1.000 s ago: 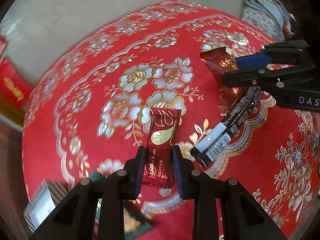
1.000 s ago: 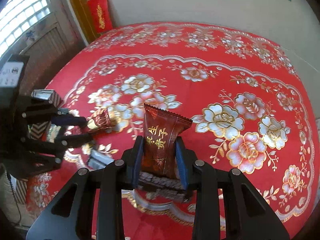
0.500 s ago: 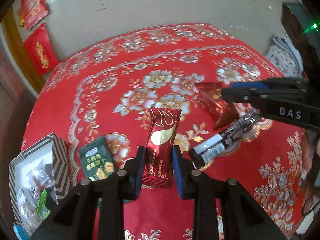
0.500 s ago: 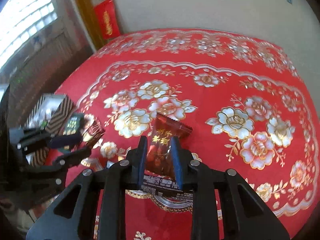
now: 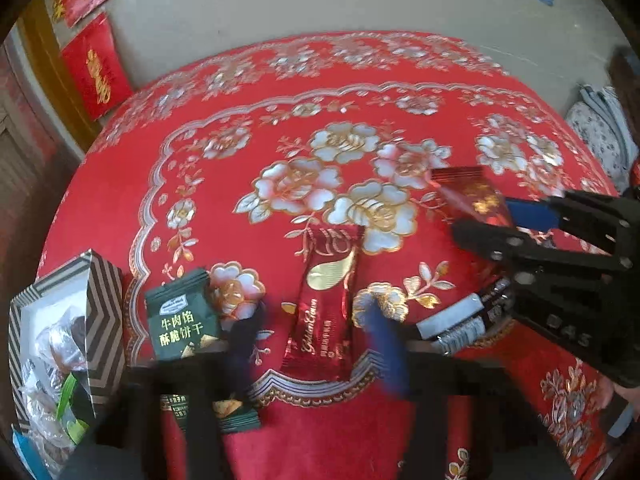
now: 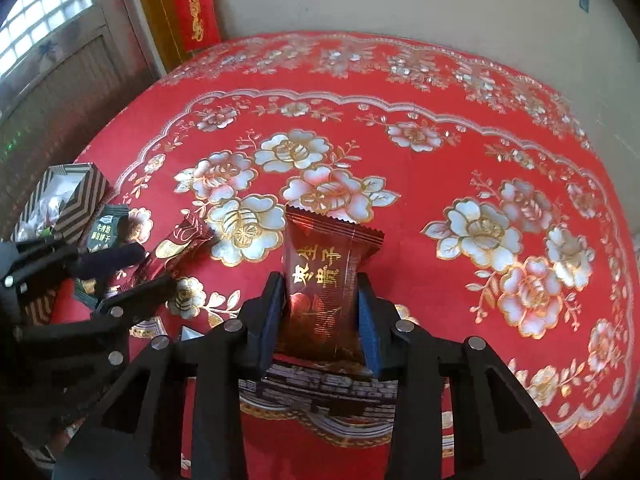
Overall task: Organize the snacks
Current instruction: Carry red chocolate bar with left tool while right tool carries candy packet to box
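In the left wrist view my left gripper [image 5: 316, 340] is blurred and open, its fingers spread on either side of a long red Golden-brand snack bar [image 5: 326, 304] lying on the red flowered tablecloth [image 5: 240, 128]. A green biscuit packet [image 5: 180, 316] lies to its left. My right gripper [image 6: 320, 312] is shut on a dark red candy pouch [image 6: 324, 276] with gold characters, held over a black striped wafer bar [image 6: 320, 388]. The pouch also shows in the left wrist view [image 5: 472, 196].
A striped open box [image 5: 60, 320] holding wrapped snacks stands at the table's left edge; it also shows in the right wrist view [image 6: 68, 200]. Red banners [image 5: 96, 68] hang on the wall behind. A patterned cushion [image 5: 600, 132] lies beyond the right edge.
My left gripper opened and let go of the red snack bar, which now lies on the cloth. Both grippers drew back; the right one still holds the pouch.
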A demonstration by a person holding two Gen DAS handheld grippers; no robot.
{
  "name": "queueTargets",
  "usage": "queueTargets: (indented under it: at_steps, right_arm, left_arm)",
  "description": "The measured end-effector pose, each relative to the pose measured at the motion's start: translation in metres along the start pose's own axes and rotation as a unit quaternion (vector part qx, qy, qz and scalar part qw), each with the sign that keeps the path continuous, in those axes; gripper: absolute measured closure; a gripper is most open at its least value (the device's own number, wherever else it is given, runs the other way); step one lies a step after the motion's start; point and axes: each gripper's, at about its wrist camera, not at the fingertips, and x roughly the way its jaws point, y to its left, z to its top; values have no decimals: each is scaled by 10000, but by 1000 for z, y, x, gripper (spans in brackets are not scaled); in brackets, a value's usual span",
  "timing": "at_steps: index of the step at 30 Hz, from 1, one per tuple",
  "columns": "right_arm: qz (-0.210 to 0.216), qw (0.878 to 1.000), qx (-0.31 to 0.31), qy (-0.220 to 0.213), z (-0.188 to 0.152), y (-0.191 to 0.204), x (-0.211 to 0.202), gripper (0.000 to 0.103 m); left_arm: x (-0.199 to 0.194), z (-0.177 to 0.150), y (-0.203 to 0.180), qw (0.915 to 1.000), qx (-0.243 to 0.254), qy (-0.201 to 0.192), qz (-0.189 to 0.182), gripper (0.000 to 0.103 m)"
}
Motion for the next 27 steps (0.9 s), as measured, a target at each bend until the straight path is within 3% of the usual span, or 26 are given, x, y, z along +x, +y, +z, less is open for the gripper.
queueTargets:
  at_steps: [1, 3, 5, 7, 11, 16, 22, 27]
  right_arm:
    - [36, 10000, 21, -6, -1, -2, -1, 69]
    - [113, 9999, 75, -44, -4, -7, -4, 69]
    - [161, 9998, 106, -81, -7, -9, -7, 69]
    - [207, 9996, 103, -135, -9, -9, -13, 69]
    - [297, 9992, 37, -247, -9, -1, -21, 69]
    - [437, 9982, -38, -400, -15, 11, -41, 69]
    - [630, 9962, -161, -586, -22, 32, -59, 69]
    - [775, 9946, -278, -629, -27, 52, -65, 69]
  left_arm:
    - [3, -1, 1, 9999, -90, 67, 11, 14]
    - [3, -3, 0, 9999, -87, -52, -41, 17]
    - [0, -4, -2, 9997, -30, -122, -220, 39]
    - [-4, -2, -3, 9997, -79, -121, -216, 74]
    - [-12, -6, -1, 9995, -128, -237, -177, 74]
    - [-43, -17, 5, 9975, -260, -660, -27, 74]
    - [-87, -38, 15, 9894, -513, -1310, 365, 74]
    - [-106, -57, 26, 9822, -713, -1612, 645, 74]
